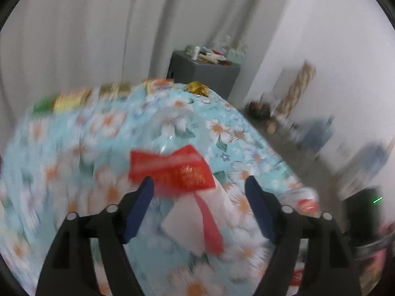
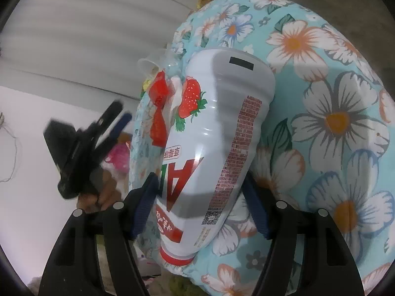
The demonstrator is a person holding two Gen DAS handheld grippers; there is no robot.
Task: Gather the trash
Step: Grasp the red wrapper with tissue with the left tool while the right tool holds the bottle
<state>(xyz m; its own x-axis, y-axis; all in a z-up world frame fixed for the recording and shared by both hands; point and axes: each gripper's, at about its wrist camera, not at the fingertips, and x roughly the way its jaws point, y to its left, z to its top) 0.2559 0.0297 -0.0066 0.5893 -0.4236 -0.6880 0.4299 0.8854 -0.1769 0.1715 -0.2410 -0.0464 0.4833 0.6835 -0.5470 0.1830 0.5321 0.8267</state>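
Observation:
My right gripper point(image 2: 200, 192) is shut on a white strawberry-drink bottle point(image 2: 217, 133) with a red cap, held over the floral tablecloth point(image 2: 328, 113). My left gripper point(image 1: 200, 185) is open above that tablecloth point(image 1: 74, 148), its blue fingers on either side of a red wrapper point(image 1: 172, 170) that lies on white paper point(image 1: 195, 222). The left gripper also shows in the right wrist view point(image 2: 118, 120), beside the table edge near the red wrapper point(image 2: 158, 113). A clear plastic cup point(image 2: 153, 61) lies behind the bottle. The left wrist view is blurred.
Gold and green wrappers point(image 1: 71, 101) and a gold foil piece point(image 1: 197, 88) lie along the far table edge. A grey cabinet point(image 1: 205, 74) with clutter stands behind. Bags and boxes point(image 1: 316, 133) line the right wall. Pink trash point(image 2: 118, 157) lies below the table edge.

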